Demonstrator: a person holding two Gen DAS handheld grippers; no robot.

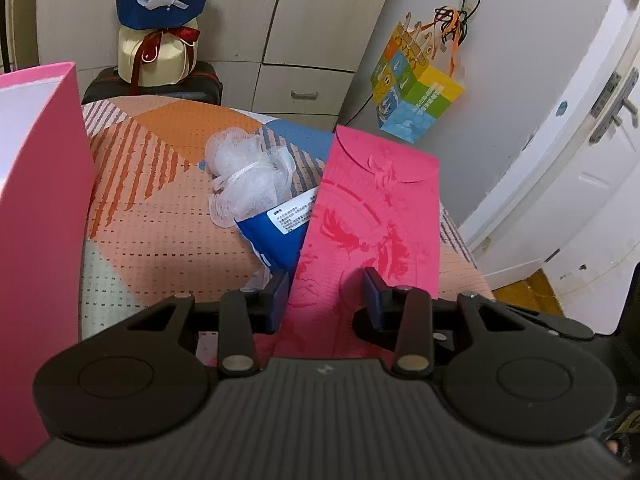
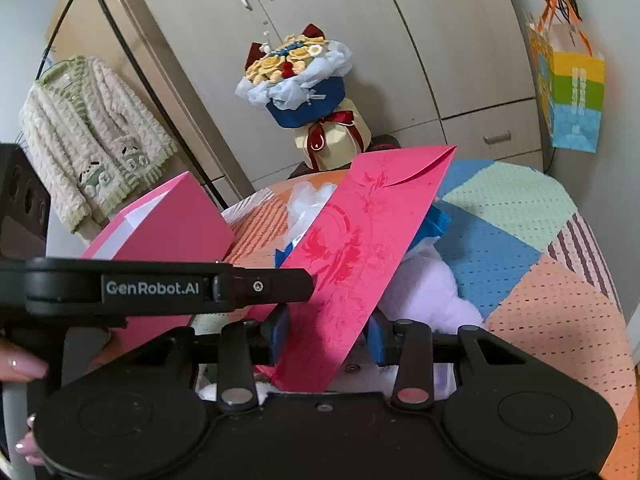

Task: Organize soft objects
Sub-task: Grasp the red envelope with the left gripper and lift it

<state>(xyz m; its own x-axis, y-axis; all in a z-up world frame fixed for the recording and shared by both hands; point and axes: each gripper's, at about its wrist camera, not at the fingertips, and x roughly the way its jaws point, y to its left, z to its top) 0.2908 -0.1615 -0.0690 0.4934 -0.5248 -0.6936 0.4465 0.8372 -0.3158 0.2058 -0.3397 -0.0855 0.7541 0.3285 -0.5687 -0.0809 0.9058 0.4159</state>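
Pink box standing at left on bed. Left gripper and right gripper both clamping pink envelope lower end; long axis rising away, flap end tilting up-right over mesh pouf.

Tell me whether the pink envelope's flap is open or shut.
Shut: the pink envelope has its curved flap folded flat against its body.

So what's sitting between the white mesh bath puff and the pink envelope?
A blue packet with a white label, lying between the puff and envelope; clearest in the left wrist view.
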